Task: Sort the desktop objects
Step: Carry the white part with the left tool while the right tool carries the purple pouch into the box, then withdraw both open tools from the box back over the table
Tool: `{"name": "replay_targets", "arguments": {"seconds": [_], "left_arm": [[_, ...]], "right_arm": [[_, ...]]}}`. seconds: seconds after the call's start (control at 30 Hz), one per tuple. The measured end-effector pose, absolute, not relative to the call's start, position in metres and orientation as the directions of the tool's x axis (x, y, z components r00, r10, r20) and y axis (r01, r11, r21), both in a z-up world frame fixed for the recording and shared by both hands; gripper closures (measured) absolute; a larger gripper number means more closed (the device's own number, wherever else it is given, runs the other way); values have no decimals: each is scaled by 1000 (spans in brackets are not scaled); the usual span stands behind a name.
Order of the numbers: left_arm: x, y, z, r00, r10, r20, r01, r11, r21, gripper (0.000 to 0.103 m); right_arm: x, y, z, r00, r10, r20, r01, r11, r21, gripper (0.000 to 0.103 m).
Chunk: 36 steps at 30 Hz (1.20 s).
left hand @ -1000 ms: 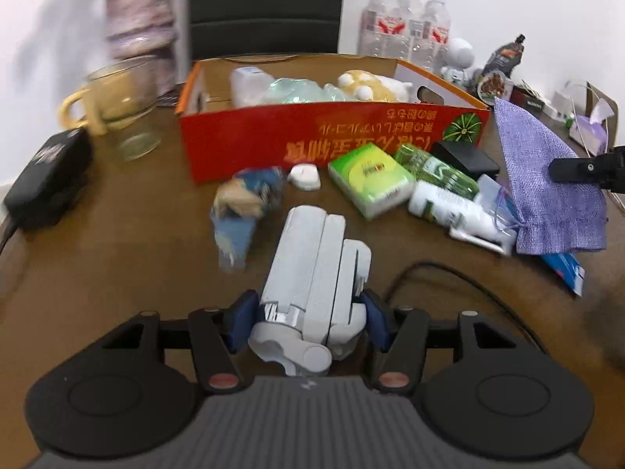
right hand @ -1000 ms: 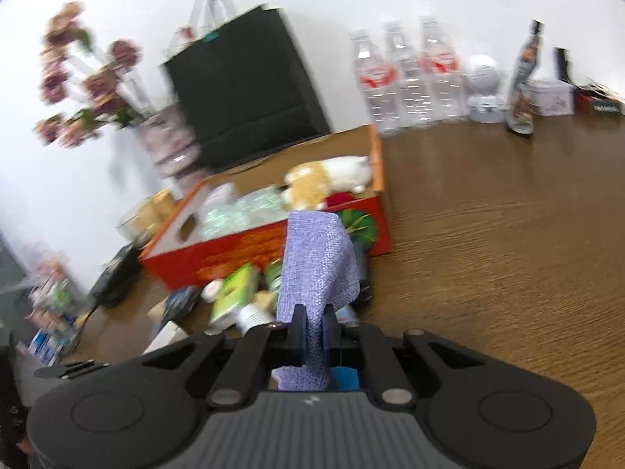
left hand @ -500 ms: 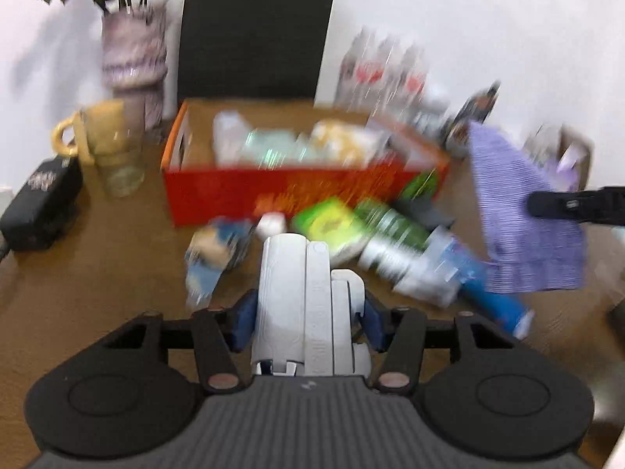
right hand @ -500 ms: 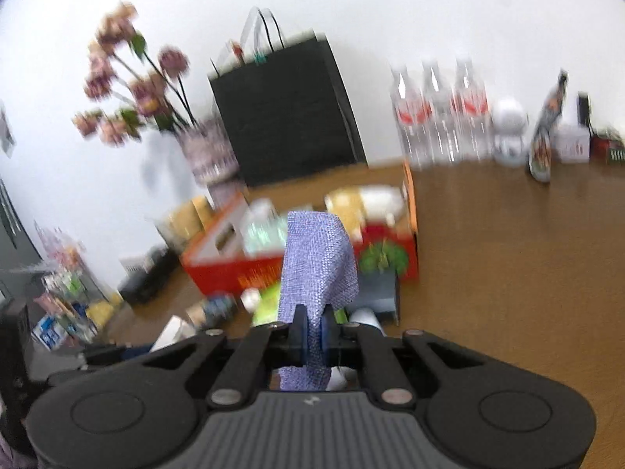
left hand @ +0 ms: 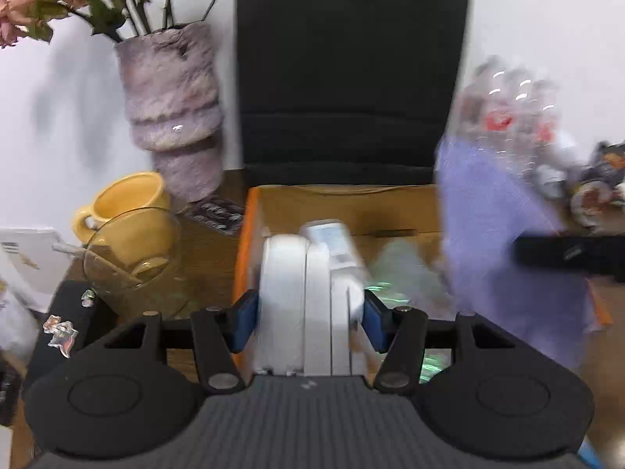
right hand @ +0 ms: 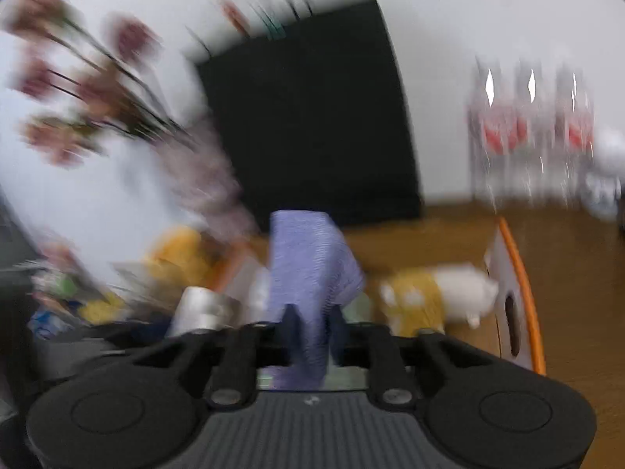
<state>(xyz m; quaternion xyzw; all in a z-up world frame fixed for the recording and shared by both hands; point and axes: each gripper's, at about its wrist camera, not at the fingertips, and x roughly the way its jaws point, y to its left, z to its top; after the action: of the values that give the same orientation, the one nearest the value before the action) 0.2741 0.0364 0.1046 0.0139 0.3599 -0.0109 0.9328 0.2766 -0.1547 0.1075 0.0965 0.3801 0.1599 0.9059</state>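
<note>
My left gripper [left hand: 306, 320] is shut on a white folded plastic device [left hand: 308, 297] and holds it over the near left part of the orange cardboard box [left hand: 250, 234]. My right gripper [right hand: 310, 332] is shut on a purple woven cloth pouch [right hand: 312, 265] that hangs over the box; the pouch also shows in the left wrist view [left hand: 500, 242]. The box [right hand: 519, 281] holds a yellow and white plush toy [right hand: 437, 293], a white bottle [left hand: 332, 238] and pale green wrapped items [left hand: 406, 277]. Both views are blurred.
A purple vase with dried flowers [left hand: 172, 117], a yellow mug [left hand: 129, 203] and a glass cup [left hand: 133, 258] stand left of the box. A black bag [left hand: 347, 66] stands behind it. Water bottles [right hand: 531, 133] stand at the back right.
Both grippers have lifted off the table and moved forward to above the box, carrying the white device and the purple pouch. The loose items on the table have dropped out of view.
</note>
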Motion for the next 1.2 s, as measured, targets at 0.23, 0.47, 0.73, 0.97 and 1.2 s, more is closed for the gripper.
{"name": "replay_targets", "arguments": {"seconds": [0.23, 0.47, 0.73, 0.97, 1.2], "left_arm": [[243, 48, 120, 769, -54, -637, 63, 998, -9, 29], [217, 31, 130, 749, -55, -661, 92, 995, 22, 20], [156, 16, 136, 746, -70, -663, 114, 993, 24, 4], [50, 19, 113, 762, -152, -629, 169, 985, -34, 0], [-50, 8, 53, 804, -187, -565, 174, 982, -78, 0]], "right_arm": [[280, -157, 78, 598, 278, -752, -179, 961, 212, 49], [238, -160, 101, 601, 231, -765, -205, 970, 131, 33], [168, -181, 121, 633, 207, -746, -198, 975, 103, 23], [64, -215, 100, 659, 211, -722, -206, 974, 96, 17], [-34, -224, 32, 724, 179, -666, -158, 983, 92, 15]]}}
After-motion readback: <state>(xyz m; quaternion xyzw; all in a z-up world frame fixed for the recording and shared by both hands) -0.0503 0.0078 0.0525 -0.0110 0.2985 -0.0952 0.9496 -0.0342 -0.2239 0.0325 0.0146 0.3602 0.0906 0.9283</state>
